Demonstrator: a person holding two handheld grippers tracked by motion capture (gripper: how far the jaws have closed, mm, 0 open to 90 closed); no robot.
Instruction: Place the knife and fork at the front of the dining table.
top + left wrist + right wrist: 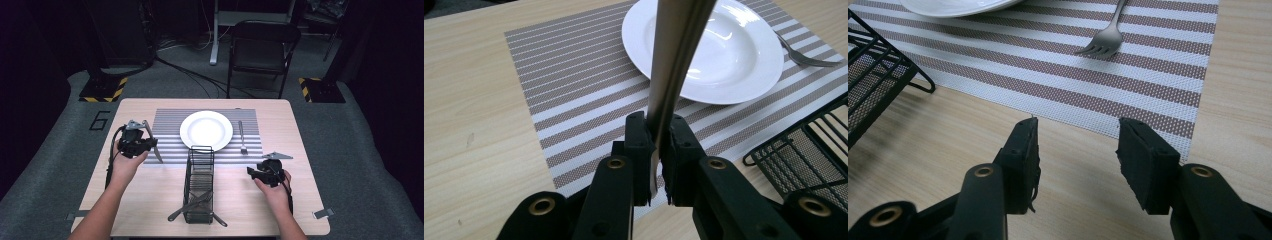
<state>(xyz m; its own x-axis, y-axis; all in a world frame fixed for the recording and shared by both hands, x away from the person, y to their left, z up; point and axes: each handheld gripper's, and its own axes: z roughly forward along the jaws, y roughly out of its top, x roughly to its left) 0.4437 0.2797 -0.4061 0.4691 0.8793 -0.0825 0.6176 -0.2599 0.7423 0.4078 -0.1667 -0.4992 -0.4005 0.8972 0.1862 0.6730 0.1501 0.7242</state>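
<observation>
High view: my left jaws [148,141] clamp the knife [152,144] beside the plate [206,130]; fork [242,137] already laid ahead of my open, empty right jaws [256,172]; knife left to place.

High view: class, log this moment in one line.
left hand-held gripper: shut on knife | right hand-held gripper: open, holding nothing | fork: on placemat beside plate

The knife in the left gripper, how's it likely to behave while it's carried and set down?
The knife looks like polished metal, so probably stiff, but slippery against the fingers. The left gripper pinches it near one end, so the long free part may pivot or droop if jolted. Flat and thin, it should lie still on the placemat, not roll.
</observation>
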